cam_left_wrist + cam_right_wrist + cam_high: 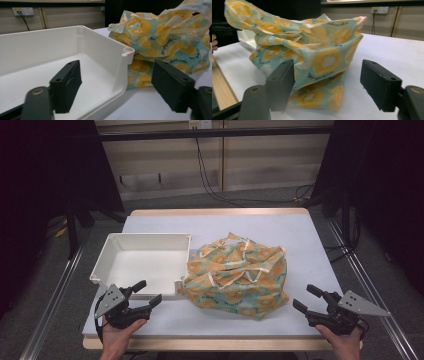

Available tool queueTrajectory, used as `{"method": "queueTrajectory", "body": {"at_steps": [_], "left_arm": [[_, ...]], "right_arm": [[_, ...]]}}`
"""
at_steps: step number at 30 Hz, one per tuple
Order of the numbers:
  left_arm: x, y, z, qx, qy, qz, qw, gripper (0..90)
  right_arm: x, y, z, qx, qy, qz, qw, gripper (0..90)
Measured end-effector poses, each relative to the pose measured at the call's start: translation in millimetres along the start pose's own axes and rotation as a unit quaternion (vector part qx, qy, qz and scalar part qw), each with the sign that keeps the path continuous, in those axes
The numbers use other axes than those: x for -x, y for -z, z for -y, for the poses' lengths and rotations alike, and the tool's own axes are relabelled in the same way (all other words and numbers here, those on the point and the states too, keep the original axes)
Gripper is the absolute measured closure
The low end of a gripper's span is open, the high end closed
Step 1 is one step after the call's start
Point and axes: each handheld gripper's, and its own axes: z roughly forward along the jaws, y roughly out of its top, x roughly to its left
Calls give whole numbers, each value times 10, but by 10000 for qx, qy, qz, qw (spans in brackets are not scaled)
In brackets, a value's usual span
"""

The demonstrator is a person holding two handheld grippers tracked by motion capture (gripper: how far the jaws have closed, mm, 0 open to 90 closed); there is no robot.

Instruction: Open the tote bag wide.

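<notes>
A crumpled cloth bag [237, 275], teal with yellow fruit slices, lies on the middle of the white table [295, 232]. A shallow white plastic tray [112, 244] stands just left of it, touching or nearly touching the bag. My left gripper [147, 294] rests open near the tray's near right corner, jaws apart with nothing between them. In the left gripper view the tray [100, 50] and the bag [165, 42] lie ahead of the left gripper [117, 87]. My right gripper [304, 299] is open at the bag's near right side, pointing toward the bag [312, 57]. The right gripper [327, 86] holds nothing.
The tabletop's wooden front edge [210, 343] runs between the two hands. Metal rails [55, 295] flank the table on both sides. Cables [215, 190] trail on the floor behind the table. Bare table surface lies behind and right of the bag.
</notes>
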Motion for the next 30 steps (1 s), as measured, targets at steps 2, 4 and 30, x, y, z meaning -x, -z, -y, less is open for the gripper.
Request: {"method": "queueTrajectory", "body": {"at_steps": [2,4,30], "left_arm": [[16,-1,-27,-28,19,78,10000,297],[29,3,-58,-87,5,163,9998,354],[360,-156,-483,-219,-7,1167,9929,604]], "right_arm": [[-29,-22,-17,-37,11,-69,10000,300],[-40,-39,-34,-110,10,-176,9998,323],[-223,-586,-624,-667,300,-1244,9895,567]]}}
